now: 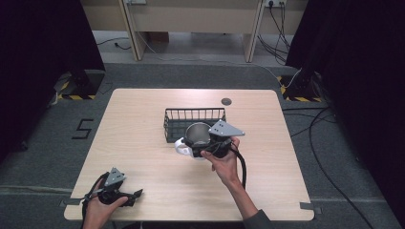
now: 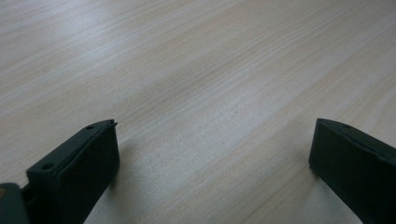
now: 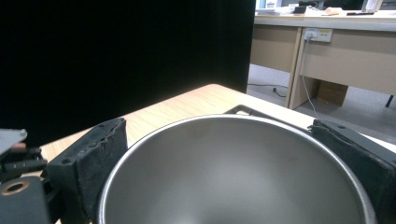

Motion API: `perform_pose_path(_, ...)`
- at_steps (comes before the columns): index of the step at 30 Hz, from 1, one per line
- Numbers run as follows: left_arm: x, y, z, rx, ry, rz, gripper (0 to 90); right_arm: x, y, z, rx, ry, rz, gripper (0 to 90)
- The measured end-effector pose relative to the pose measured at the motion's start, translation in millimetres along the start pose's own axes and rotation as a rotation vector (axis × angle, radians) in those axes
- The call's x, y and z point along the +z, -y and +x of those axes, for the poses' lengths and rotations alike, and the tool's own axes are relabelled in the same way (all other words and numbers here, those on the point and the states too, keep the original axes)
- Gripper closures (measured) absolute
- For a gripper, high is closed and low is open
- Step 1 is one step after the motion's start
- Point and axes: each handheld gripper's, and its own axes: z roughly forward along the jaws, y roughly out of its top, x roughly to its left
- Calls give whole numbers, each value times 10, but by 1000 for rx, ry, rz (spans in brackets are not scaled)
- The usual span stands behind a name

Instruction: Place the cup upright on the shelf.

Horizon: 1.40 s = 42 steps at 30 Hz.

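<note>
- Right claw (image 1: 206, 139): clamped across a steel bowl (image 1: 197, 135), one jaw pressed against each side of the rim. In the right gripper view the bowl (image 3: 233, 172) sits between the two jaws, its open mouth towards the camera.
- Bowl position: held off the surface (image 1: 143, 143), tilted on its side, at the near edge of the black wire basket (image 1: 193, 121). Whether it touches the basket rim cannot be told.
- White object (image 1: 183, 147): just below the bowl, on the near side of the basket (identity unclear, partly hidden by the bowl and claw).
- Left claw (image 1: 135, 196): well apart from the basket, at the near left corner of the surface; jaws stand wide apart with nothing between them. The left gripper view shows bare wood grain (image 2: 210, 93) under the gap.
</note>
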Motion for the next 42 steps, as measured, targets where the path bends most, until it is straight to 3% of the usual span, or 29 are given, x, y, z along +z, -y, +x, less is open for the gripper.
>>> perform_pose_path(21, -1, -1, 0, -1, 1, 1, 9, 200, -377, -267, 16, 45, 1, 66)
perform_pose_path(33, -3, -2, 0, -1, 1, 3, 9, 364, -509, -436, 3, 90, 2, 66)
perform_pose_path(42, -2, -1, 0, 1, 2, 2, 9, 507, -503, -565, 19, 113, 8, 66)
